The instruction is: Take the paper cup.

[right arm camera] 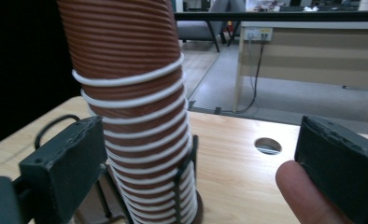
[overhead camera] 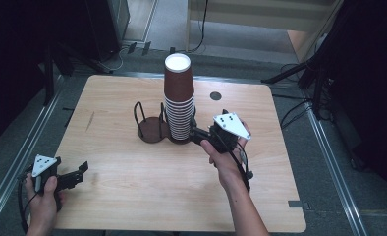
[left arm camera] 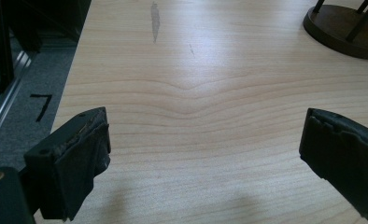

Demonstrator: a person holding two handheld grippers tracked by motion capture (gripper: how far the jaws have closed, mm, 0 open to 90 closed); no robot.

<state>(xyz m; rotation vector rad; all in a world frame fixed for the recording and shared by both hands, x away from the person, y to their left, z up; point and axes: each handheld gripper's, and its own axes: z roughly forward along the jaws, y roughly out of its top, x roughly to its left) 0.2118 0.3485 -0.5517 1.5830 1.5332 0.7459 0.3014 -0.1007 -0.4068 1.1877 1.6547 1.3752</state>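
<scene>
A tall stack of upside-down brown paper cups [overhead camera: 179, 98] with white rims stands in the right ring of a dark wire cup holder [overhead camera: 152, 130] at the middle of the wooden table [overhead camera: 132, 196]. My right gripper [overhead camera: 197, 132] sits low at the stack's right side, pointing left at its base. In the right gripper view the cup stack [right arm camera: 135, 107] rises just beyond the wide-apart jaws of my right gripper [right arm camera: 201, 172], close to the left one, and a fingertip [right arm camera: 303, 191] rests by the right one. My left gripper [overhead camera: 78, 174] is at the near left table edge, and in its own view my left gripper [left arm camera: 203, 158] is open over bare wood.
The holder's left ring is empty, and its round base [left arm camera: 345, 28] lies ahead and to the right in the left gripper view. A round cable hole [overhead camera: 215, 96] is in the table behind the stack. Dark stands and cables surround the table on the floor.
</scene>
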